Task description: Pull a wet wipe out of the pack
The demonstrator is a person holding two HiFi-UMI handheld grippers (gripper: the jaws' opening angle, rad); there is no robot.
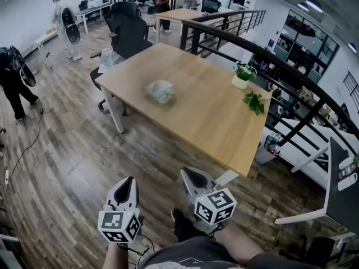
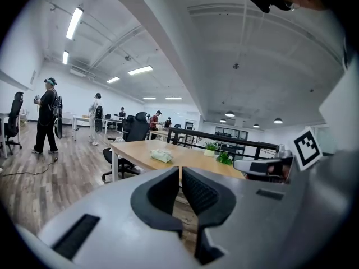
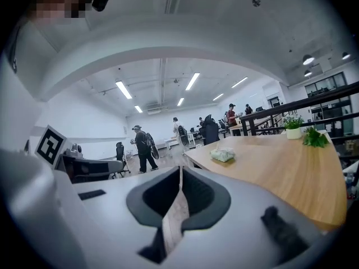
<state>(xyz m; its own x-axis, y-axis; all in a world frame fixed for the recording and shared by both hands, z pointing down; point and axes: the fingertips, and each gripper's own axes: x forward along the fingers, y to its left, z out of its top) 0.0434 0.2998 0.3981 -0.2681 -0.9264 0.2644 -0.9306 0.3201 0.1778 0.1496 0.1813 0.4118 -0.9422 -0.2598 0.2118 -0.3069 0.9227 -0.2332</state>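
Wet wipe pack [image 1: 161,91] on wooden table [image 1: 210,119], print illegible

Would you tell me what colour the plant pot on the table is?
White; the pot shows best in the head view.

Wipe pack [image 1: 161,92] at centre of table [image 1: 213,122]: blurred, lid & print unreadable. Dark panel [image 1: 343,184] right of table: cut off at edge.

Pale green wipe pack [image 1: 161,91]; light wood table [image 1: 213,122]; brown plank floor [image 1: 67,167]; white pot [image 1: 240,82], green plant [image 1: 245,70].
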